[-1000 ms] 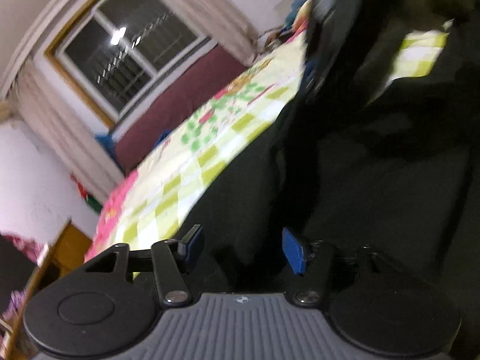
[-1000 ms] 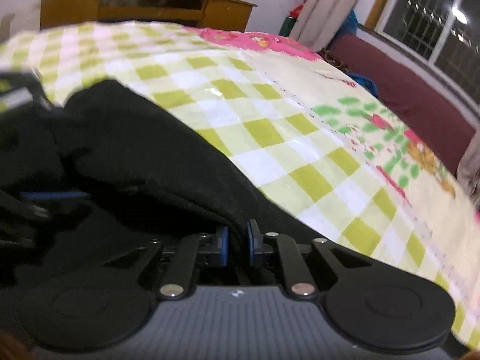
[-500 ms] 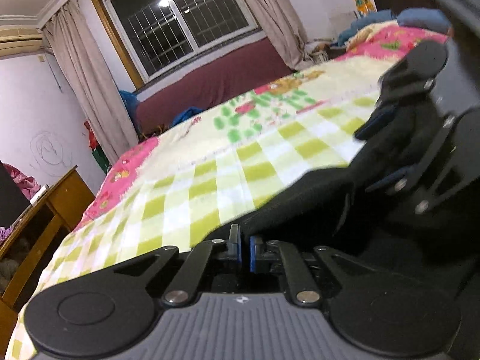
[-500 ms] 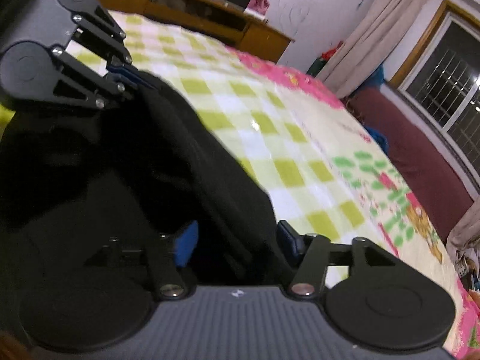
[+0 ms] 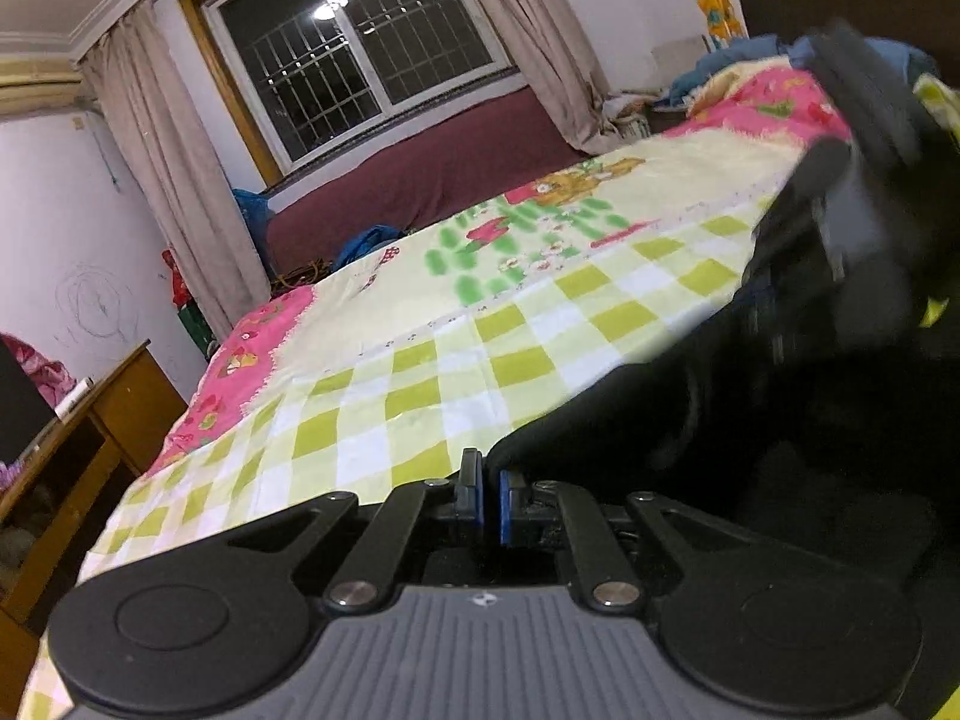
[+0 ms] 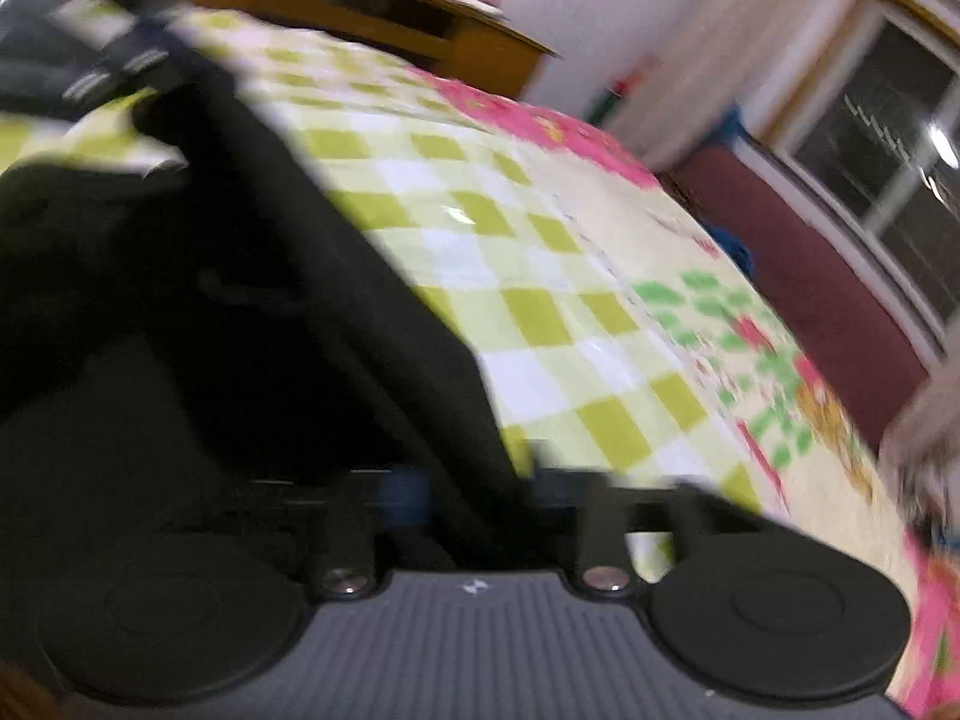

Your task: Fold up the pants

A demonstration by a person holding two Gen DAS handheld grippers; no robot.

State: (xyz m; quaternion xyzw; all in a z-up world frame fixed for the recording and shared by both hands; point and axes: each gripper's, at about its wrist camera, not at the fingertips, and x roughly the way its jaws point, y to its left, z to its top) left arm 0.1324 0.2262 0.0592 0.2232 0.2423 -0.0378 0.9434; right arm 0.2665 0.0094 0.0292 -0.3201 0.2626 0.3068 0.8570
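Black, soft cloth: the pants (image 5: 750, 420) lie in a loose heap on the bed (image 5: 420, 360), on the checked end of the sheet, and they will drape and sag wherever I lift them. I judge them light and limp, with no stiffness to hold a crease, so a fold will only stay if I lay it flat and keep both ends taut. Not fragile, and not slippery by the look of the weave (though the dark cloth hides most folds from me).

My left gripper (image 5: 491, 495) has its jaws nearly together, and the edge of the pants runs right into the gap; I read that as a pinch on the cloth edge. My right gripper (image 6: 474, 495) has just been closing, and a thick fold of the pants sits between its jaws; the view is blurred, but it looks clamped on that fold. In the left view the right gripper shows as a dark smear toward the far right of the bed, with the pants strung between the two.

For a clean fold I would want hold of a hem or the waistband, at the outer corners, not a bunched middle. A bunch may slip out layer by layer.
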